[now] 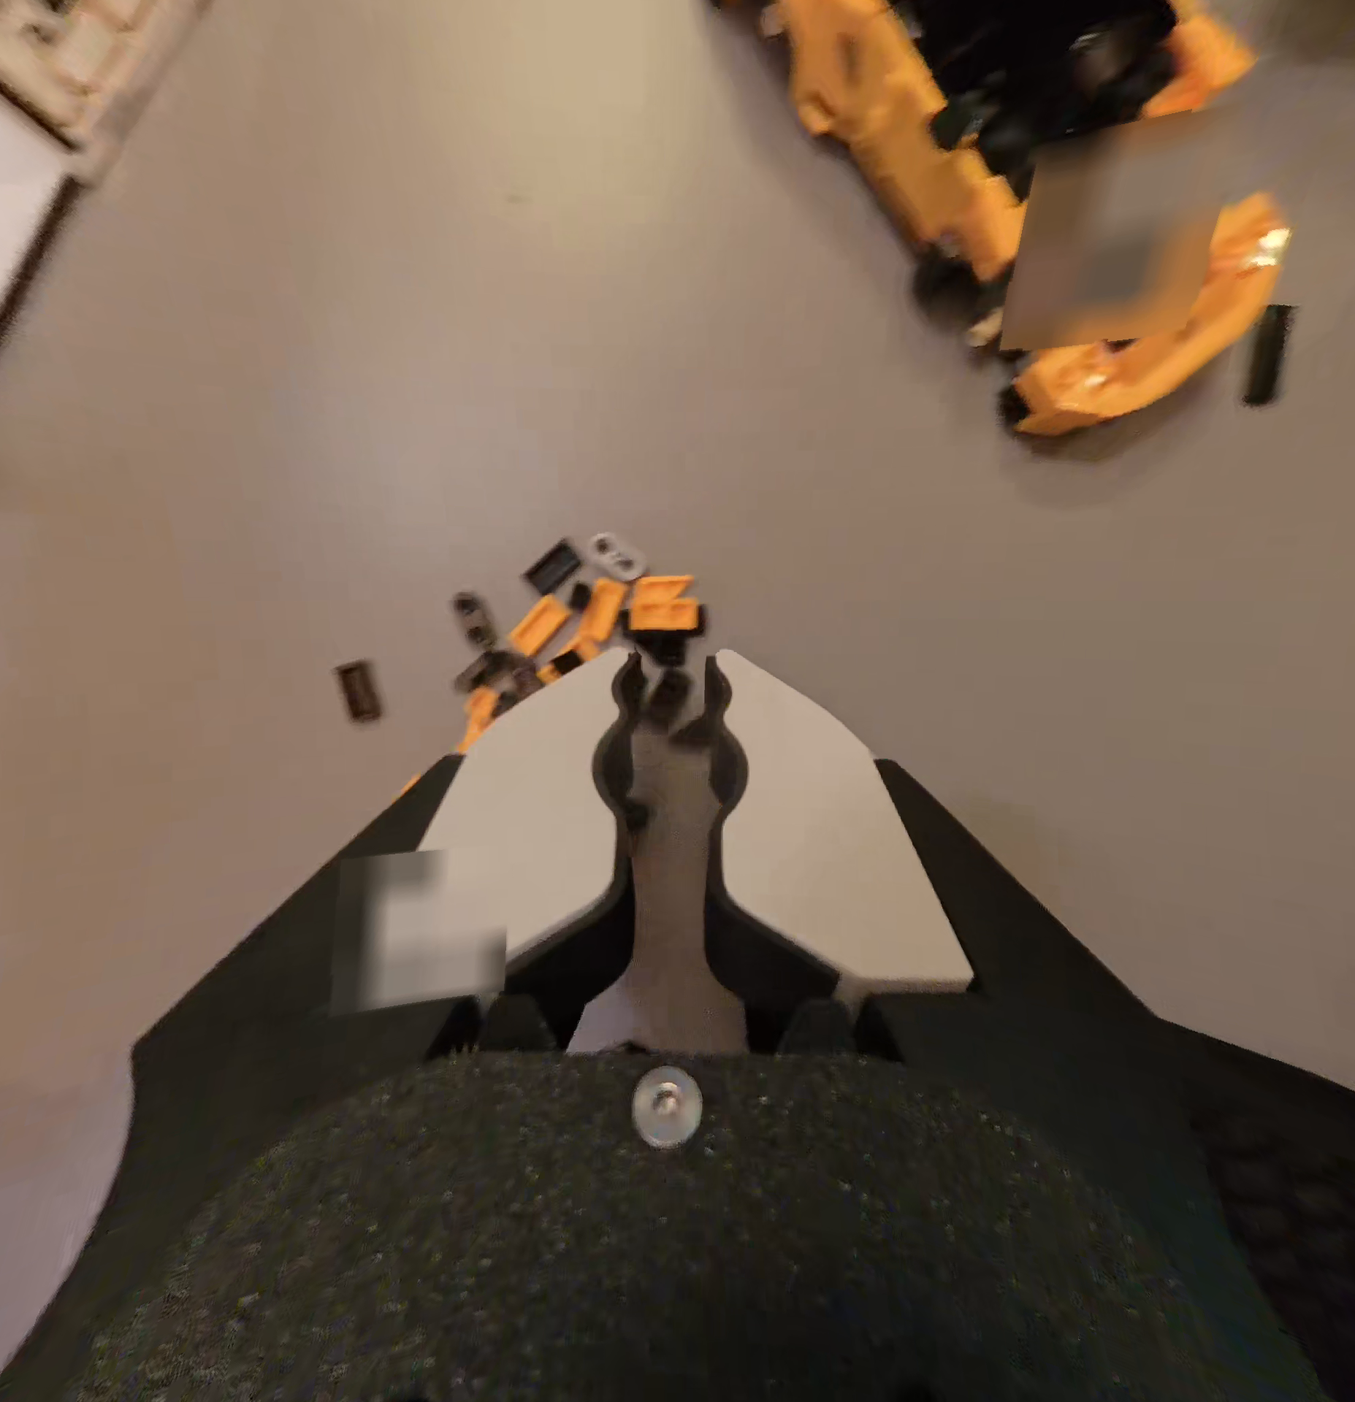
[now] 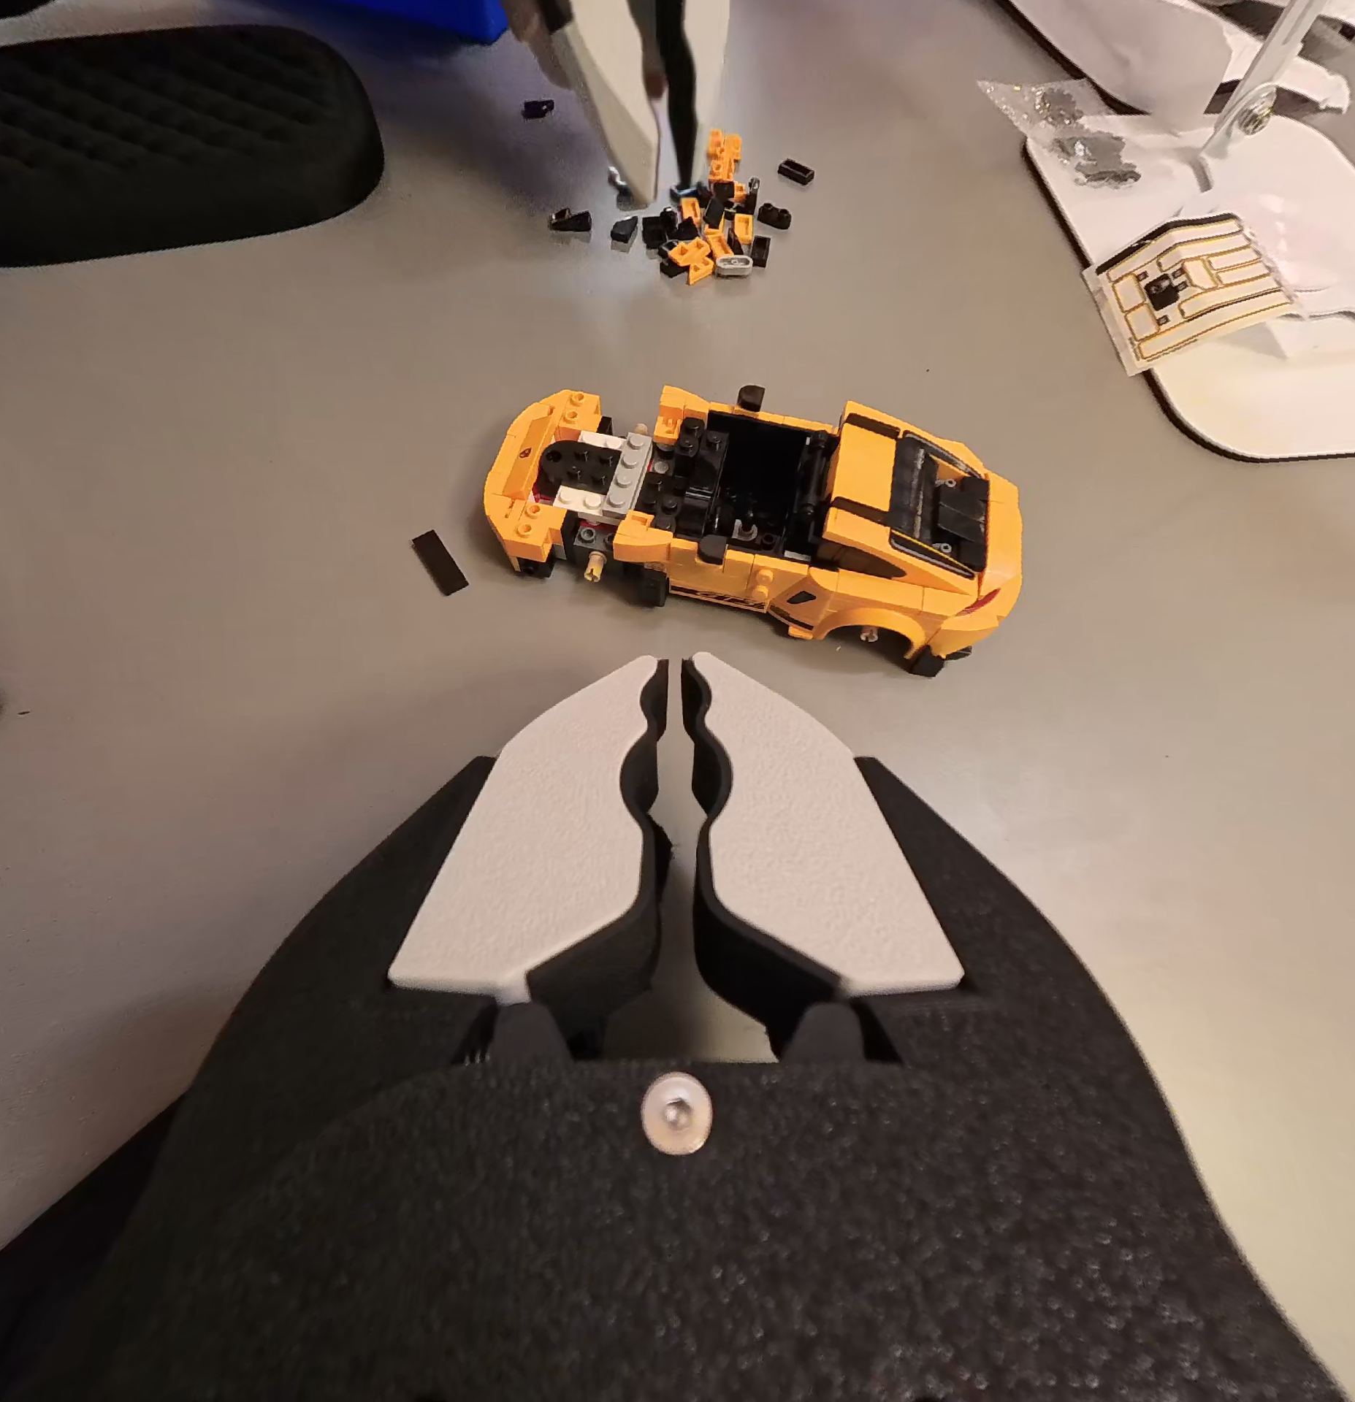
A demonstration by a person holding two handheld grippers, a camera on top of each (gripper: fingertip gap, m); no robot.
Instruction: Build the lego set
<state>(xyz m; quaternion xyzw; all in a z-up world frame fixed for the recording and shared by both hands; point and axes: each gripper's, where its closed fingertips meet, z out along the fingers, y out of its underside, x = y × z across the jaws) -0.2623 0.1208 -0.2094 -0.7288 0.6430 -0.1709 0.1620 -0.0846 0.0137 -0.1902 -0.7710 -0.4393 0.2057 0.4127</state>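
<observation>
A partly built orange and black lego car (image 2: 750, 523) stands on the grey table (image 2: 203, 455), its roof and front section open. It shows blurred in the left wrist view (image 1: 924, 174). A pile of small orange and black loose pieces (image 2: 716, 227) lies beyond it. My left gripper (image 1: 672, 667) is open, its tips down at the near edge of the pile (image 1: 583, 622), with small black pieces showing between the fingers. It also shows in the right wrist view (image 2: 655, 182). My right gripper (image 2: 675, 661) is shut and empty, just in front of the car.
A flat black tile (image 2: 440, 561) lies by the car's front end. A black textured pad (image 2: 150, 136) lies at the back left. A white stand base (image 2: 1266, 410) with a sticker sheet (image 2: 1190, 296) and a plastic bag (image 2: 1076, 129) sits at the right. My hands' fingertips stand some 20 centimetres from each other. About 9 centimetres separates my right fingertips from the flat black tile (image 2: 440, 561). Look for it in the left wrist view (image 1: 1268, 349) too.
</observation>
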